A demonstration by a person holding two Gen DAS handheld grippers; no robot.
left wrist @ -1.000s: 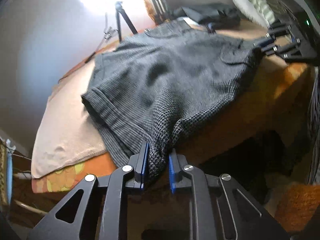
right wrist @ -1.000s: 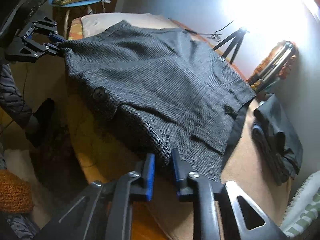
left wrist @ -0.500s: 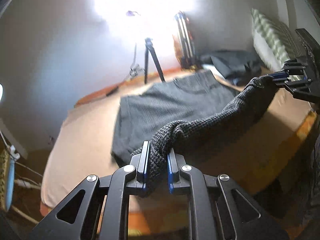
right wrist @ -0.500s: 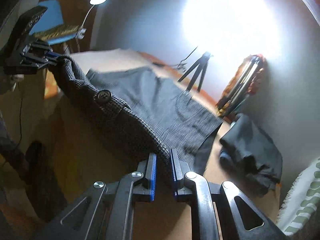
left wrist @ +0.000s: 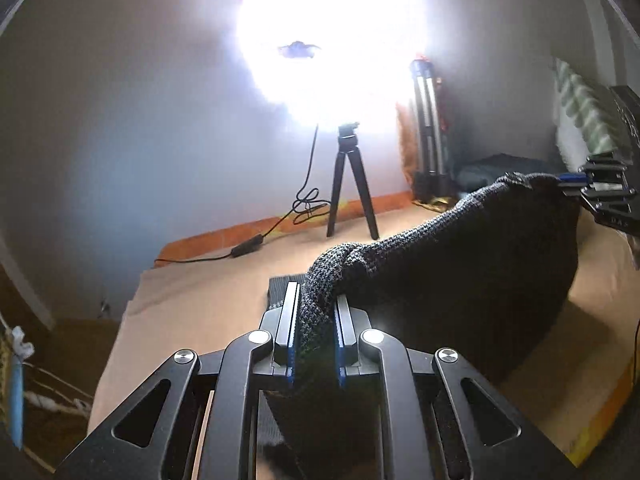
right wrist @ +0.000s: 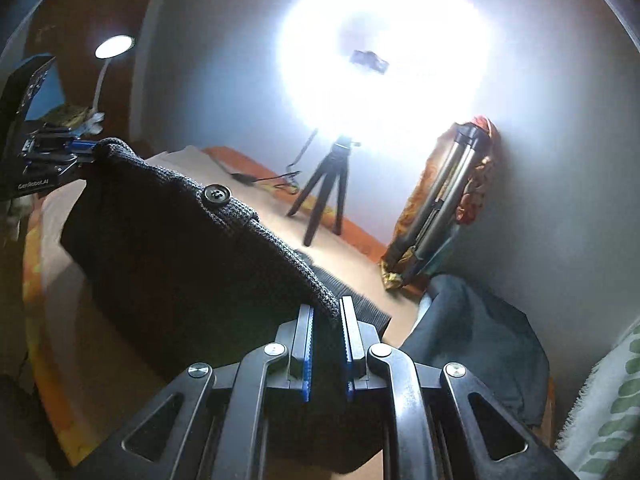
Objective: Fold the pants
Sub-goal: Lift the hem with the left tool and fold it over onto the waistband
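**Dark knit pants held up between two tongs**

Left gripper (left wrist: 313, 334) at the near edge of the left wrist view, fingers drawn close, pinching a bunched edge of the pants (left wrist: 460, 276) between the blue pads (left wrist: 291, 354). Only a narrow gap between the two fingers, filled fully with grey knit cloth. From there a thick fold of the pants running up and to the far right, ending at the right gripper (left wrist: 570, 179), seen small at the right edge, clamped on the other end.

In the right wrist view, right gripper (right wrist: 326, 346) also nearly pressed together, nipping the pants (right wrist: 180, 264) at a corner of the cloth. Pads touching the fabric on both sides. A dark button (right wrist: 217, 194) on the raised edge, facing up. At the far left, left gripper (right wrist: 82, 146) gripping the opposite end.

Raised edge of the pants stretched between both tongs, above the beige sheet (left wrist: 192, 312); the body of the cloth hanging down dark below this edge, lower part near the sheet, contact not clear. A strip of ribbed cloth (right wrist: 360, 306) flat on the sheet just beyond the right fingers.

Behind, a small black tripod (left wrist: 350, 184) with a very bright ring light (left wrist: 332, 36), a folded tripod (right wrist: 444, 200) leaning on the wall, a dark folded garment (right wrist: 480, 340) at the right.
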